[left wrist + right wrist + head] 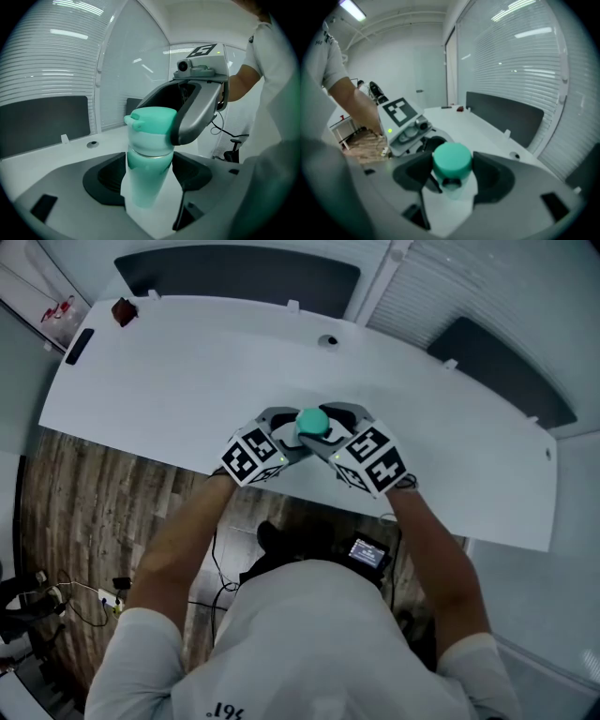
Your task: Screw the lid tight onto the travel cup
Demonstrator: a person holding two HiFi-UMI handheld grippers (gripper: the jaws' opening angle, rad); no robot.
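A mint-green travel cup [312, 421] stands upright near the front edge of the white table [187, 390], with its lid [152, 122] on top. My left gripper [150, 180] straddles the cup body [146, 187]; its dark pads sit close on both sides without clearly pressing. My right gripper [452, 176] straddles the lid [451, 159] from the opposite side, higher up, with a thin gap at the pads. In the head view the left gripper [298, 433] and the right gripper [328, 433] meet around the cup. Whether the lid is fully seated is unclear.
A small red object [123, 310] and a black bar [79, 345] lie at the table's far left. A round cable hole [328, 340] sits behind the cup. Dark panels [234, 277] stand along the back edge. Wooden floor [84, 502] lies below the front edge.
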